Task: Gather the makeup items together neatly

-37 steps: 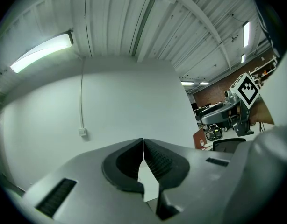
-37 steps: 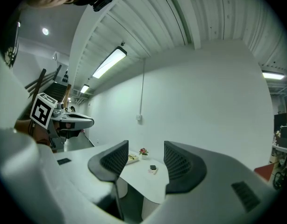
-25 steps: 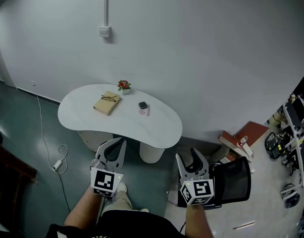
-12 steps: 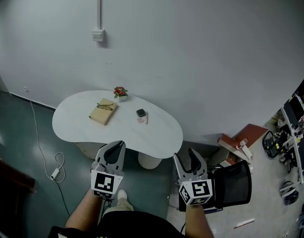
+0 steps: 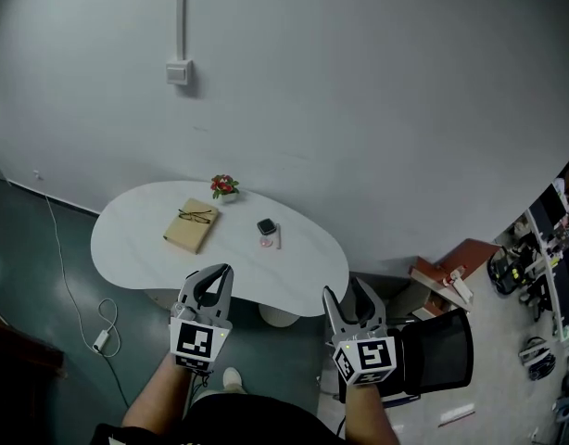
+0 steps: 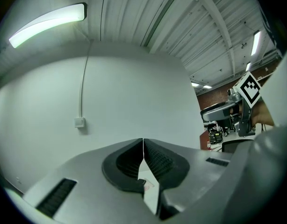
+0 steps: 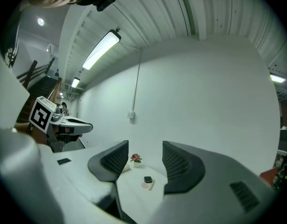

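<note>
A white curved table stands against the wall. On its right half lie the makeup items, close together: a dark compact, a small pink round piece and a pale stick. The right gripper view shows them too, with the compact ahead between the jaws. My left gripper hangs short of the table's near edge with its jaws shut and empty. My right gripper floats off the table's right end, open and empty.
A tan book with glasses and a small flower pot sit on the table's middle and back. A black chair is at my right. A cable trails on the floor at left. Shelves and clutter line the far right.
Both grippers have travelled forward toward the table, which now lies lower and nearer in the head view. Neither gripper's jaws have changed.
</note>
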Demonstrator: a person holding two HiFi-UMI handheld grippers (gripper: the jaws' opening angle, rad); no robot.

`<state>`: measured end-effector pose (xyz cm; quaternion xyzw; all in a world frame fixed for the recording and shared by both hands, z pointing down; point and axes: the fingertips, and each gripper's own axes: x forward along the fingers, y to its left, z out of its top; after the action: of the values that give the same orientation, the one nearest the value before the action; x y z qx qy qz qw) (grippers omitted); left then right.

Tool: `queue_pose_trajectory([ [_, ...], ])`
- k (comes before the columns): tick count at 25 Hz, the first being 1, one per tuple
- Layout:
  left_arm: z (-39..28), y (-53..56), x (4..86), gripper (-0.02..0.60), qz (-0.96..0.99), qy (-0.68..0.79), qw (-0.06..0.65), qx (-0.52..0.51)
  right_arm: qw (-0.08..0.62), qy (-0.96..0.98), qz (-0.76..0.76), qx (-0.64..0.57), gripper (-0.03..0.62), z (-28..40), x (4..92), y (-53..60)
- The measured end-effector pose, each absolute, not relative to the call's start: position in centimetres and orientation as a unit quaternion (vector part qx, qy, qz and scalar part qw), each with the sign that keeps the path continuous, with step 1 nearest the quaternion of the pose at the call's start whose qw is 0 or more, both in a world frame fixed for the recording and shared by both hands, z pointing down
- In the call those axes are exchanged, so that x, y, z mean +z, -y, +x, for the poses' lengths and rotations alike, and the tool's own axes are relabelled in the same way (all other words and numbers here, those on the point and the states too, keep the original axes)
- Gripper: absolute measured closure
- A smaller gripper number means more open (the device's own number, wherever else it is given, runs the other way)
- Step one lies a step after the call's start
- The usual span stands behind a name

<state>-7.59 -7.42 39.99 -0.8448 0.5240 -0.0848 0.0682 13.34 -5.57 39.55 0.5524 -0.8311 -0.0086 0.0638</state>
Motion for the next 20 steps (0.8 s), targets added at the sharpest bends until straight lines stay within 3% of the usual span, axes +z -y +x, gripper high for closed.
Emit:
queue_pose_trajectory([
  [20, -11.1, 17.5, 39.0, 0.557, -0.876, -0.469, 0.095, -0.066, 0.08, 0.802, 0.592, -0.004, 0.358, 8.4, 39.7, 13.6],
])
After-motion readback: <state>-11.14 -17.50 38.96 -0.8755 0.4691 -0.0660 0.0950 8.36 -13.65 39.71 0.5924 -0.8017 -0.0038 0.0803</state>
